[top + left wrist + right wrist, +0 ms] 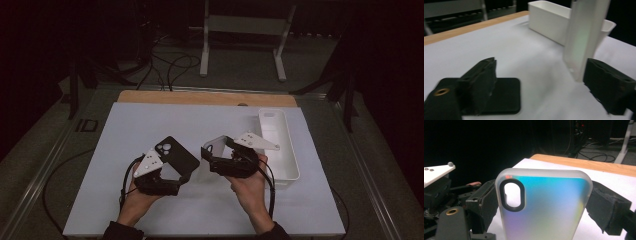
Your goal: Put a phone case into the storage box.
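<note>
A black phone [176, 154] lies flat on the white table, camera side up. My left gripper [169, 178] hovers at its near end, open, and in the left gripper view the phone [506, 98] lies by the left jaw, not clamped. My left gripper [544, 75] has a wide gap between its jaws. A translucent iridescent phone case [544, 205] with an oval camera cutout stands upright, my right gripper [545, 203] shut on its two long edges. From above, the case [218, 145] and my right gripper [211, 158] sit just right of the phone. The case [584, 37] rises beyond my left gripper's right jaw.
A long white bin [293, 150] stands at the table's right side, its wall [546, 22] behind the case. A wooden strip [205, 97] runs along the far edge. Cables and a white frame [245, 30] lie on the floor beyond.
</note>
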`<action>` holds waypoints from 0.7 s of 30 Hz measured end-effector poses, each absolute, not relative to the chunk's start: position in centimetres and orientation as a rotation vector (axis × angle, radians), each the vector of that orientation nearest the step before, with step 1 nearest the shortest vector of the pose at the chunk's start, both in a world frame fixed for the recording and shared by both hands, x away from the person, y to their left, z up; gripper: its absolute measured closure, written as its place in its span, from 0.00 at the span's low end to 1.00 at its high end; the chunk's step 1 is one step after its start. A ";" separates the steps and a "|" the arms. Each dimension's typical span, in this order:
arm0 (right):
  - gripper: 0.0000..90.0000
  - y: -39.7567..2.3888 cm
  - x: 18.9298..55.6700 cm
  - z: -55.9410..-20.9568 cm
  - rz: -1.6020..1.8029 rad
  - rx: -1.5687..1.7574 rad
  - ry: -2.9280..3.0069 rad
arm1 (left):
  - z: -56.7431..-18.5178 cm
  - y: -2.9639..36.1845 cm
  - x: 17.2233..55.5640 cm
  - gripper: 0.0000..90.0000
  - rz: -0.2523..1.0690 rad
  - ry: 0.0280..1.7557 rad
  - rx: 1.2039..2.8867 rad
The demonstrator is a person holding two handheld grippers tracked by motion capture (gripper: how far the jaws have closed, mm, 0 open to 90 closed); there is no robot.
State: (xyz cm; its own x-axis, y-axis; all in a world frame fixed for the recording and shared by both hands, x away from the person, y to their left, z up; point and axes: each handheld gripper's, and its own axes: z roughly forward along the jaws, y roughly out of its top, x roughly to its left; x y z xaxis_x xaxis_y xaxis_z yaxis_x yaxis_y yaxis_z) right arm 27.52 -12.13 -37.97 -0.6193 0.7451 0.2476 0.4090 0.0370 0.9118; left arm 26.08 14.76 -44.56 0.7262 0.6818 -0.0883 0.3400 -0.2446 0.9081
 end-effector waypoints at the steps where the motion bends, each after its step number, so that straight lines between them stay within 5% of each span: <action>1: 0.19 -12.2 27.6 -37.9 1.609 1.178 2.020 | -44.6 15.0 26.1 0.08 0.413 0.812 1.847; 21: 0.19 -13.9 28.8 -37.2 1.580 1.188 1.989 | -46.6 20.2 24.6 0.01 0.579 0.967 1.804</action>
State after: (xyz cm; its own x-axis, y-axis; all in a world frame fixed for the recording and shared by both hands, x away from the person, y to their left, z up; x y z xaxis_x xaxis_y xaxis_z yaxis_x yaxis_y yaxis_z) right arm 28.82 -13.85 -37.17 -0.5947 0.7705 0.2296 0.3977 0.0338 0.9169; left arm 24.64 20.24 -46.59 0.5707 0.8205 -0.0335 0.3583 -0.2121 0.9092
